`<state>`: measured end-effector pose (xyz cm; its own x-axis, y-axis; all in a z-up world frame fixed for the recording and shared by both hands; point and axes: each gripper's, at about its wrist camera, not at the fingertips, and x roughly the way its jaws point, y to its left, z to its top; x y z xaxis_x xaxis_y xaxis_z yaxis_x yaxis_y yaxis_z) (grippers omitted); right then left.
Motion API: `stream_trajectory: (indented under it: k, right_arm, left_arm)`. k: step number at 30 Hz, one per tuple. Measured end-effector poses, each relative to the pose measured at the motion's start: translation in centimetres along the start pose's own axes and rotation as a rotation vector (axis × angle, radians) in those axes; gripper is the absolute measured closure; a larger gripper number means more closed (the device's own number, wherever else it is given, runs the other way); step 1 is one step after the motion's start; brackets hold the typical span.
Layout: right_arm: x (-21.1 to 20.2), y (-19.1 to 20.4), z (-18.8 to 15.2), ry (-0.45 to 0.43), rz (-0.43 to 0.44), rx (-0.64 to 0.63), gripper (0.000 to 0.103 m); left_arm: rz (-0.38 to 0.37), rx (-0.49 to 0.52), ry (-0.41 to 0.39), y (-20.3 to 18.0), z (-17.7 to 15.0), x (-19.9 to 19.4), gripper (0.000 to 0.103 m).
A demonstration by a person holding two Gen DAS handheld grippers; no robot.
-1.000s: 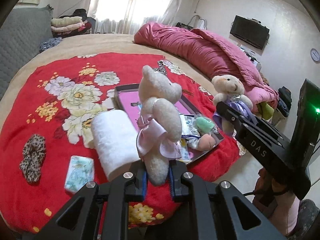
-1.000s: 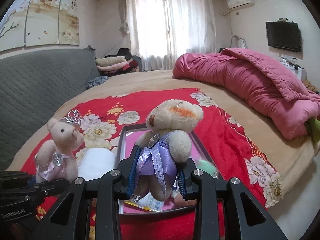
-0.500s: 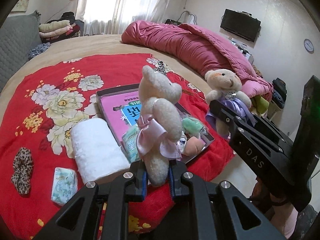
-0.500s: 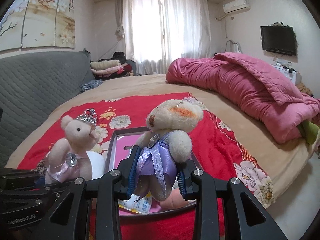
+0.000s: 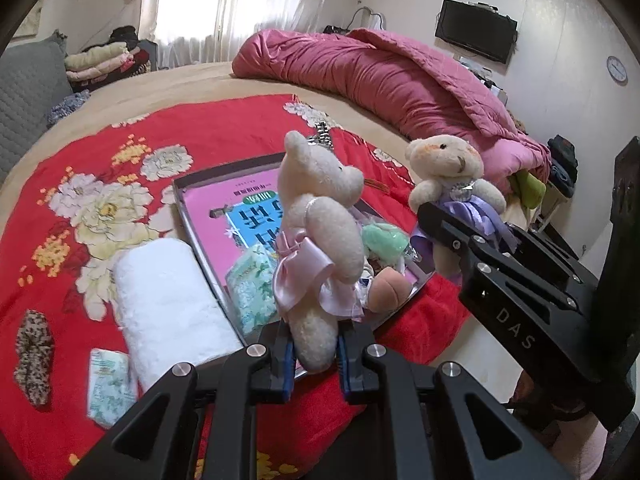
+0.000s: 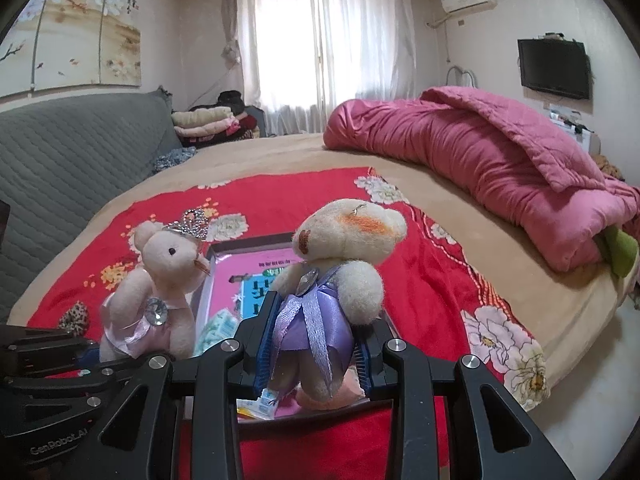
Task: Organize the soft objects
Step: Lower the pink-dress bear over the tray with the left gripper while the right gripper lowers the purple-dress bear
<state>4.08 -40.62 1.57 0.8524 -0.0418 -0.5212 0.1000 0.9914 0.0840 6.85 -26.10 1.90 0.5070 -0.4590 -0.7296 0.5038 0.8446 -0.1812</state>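
Observation:
My left gripper [image 5: 314, 354] is shut on the legs of a cream bear in a pink dress [image 5: 320, 224], held upright above the near edge of a grey tray [image 5: 188, 216]. That pink bear also shows in the right wrist view [image 6: 156, 292], wearing a silver crown. My right gripper [image 6: 314, 354] is shut on a cream bear in a purple dress [image 6: 336, 276]; the purple bear also shows in the left wrist view [image 5: 452, 184]. Both bears hang above the tray [image 6: 212, 272], side by side and apart.
The tray holds a pink book [image 5: 240, 216], a tissue pack [image 5: 252, 288], a green soft item [image 5: 384, 240] and a peach one [image 5: 386, 290]. On the red floral blanket [image 5: 120, 152] lie a rolled white towel [image 5: 168, 296], a second tissue pack [image 5: 110, 386] and a leopard scrunchie [image 5: 34, 356]. A pink quilt [image 6: 500, 152] lies at the right.
Both grippers have pulled back and risen with their bears. The tray and blanket now sit farther off and more to the centre. The two bears have come closer together.

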Motion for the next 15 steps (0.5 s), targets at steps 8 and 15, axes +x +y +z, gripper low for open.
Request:
stream_trajectory:
  k: [8,15]
  right_arm:
    - [2.4,-1.5,-0.7,0.068,0.003,0.001,0.069]
    - [5.8,-1.8,-0.8,0.157,0.056,-0.032,0.068]
  left_arm:
    - [-0.020,0.015,0.055,-1.0,0.1,3.3,0.087]
    - [-0.030,0.025,0.103,-1.5,0.2,6.1,0.086]
